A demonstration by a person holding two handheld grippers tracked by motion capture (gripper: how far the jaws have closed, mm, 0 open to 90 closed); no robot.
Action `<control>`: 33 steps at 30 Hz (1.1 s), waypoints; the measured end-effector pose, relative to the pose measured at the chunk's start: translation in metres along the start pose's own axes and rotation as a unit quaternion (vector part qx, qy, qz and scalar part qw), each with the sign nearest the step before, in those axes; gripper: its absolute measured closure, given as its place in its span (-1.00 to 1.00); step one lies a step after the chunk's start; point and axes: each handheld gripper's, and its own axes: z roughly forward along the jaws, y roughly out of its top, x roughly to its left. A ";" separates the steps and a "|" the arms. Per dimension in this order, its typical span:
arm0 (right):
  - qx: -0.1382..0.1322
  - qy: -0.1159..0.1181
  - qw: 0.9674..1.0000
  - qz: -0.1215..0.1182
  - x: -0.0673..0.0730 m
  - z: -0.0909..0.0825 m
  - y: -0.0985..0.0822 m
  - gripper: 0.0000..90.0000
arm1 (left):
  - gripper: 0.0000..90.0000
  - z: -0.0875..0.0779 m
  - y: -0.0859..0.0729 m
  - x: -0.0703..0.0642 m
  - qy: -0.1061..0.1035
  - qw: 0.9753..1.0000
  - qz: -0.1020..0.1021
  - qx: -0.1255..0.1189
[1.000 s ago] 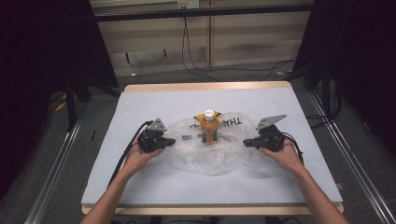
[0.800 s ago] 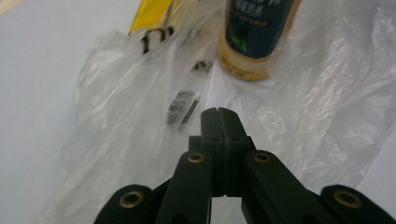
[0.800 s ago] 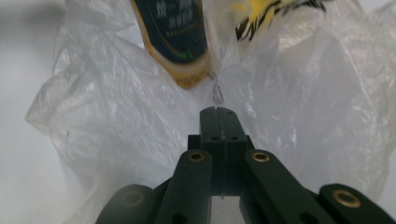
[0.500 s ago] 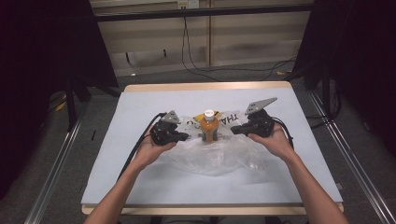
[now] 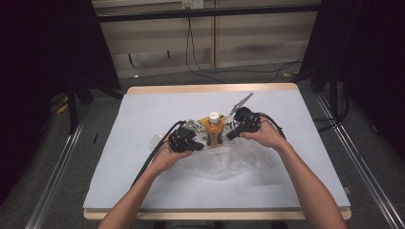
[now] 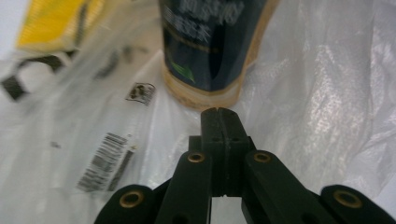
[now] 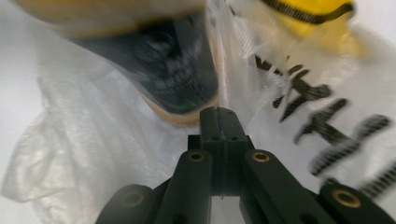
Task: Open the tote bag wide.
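In the middle of the high view, a bottle (image 5: 214,130) of orange drink with a white cap stands upright on a crinkly clear plastic bag (image 5: 224,160). The bag lies flat on the white table (image 5: 143,119). A second ago the two hands were far out to the sides of the bag. Now both have slid in close, one on each side of the bottle. The left gripper (image 5: 197,144) sits just beside the bottle's lower left, and the right gripper (image 5: 229,135) is just to its right. In the left gripper view, the black jaws are pressed tight together with nothing between them, and the bottle's bottom edge (image 6: 205,91) is right in front. The right gripper's jaws are squeezed together and empty too. I think the hands are getting ready to work on the bottle and bag, but nothing is grabbed yet.
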 end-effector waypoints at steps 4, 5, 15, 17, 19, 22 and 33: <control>0.015 0.003 1.000 0.012 -0.010 0.014 0.001 1.00 | 1.00 0.013 -0.003 -0.012 -0.010 1.000 0.018 0.017; 0.018 0.002 1.000 0.013 -0.012 0.017 0.002 1.00 | 1.00 0.014 -0.003 -0.019 -0.014 0.999 0.025 0.023; 0.016 -0.044 0.998 0.045 -0.035 0.039 0.024 1.00 | 1.00 0.007 -0.014 -0.067 -0.042 0.994 0.091 0.048; 0.012 -0.065 0.997 0.050 -0.040 0.040 0.027 1.00 | 1.00 0.005 -0.018 -0.077 -0.042 0.993 0.101 0.042; 0.003 -0.072 0.995 0.069 -0.048 0.041 0.030 1.00 | 1.00 0.003 -0.023 -0.086 -0.051 0.992 0.106 0.040; -0.006 -0.093 0.991 0.091 -0.058 0.042 0.034 1.00 | 1.00 -0.002 -0.029 -0.097 -0.068 0.990 0.120 0.042; -0.018 -0.168 0.977 0.129 -0.083 0.042 0.039 1.00 | 1.00 -0.009 -0.040 -0.122 -0.079 0.986 0.141 0.039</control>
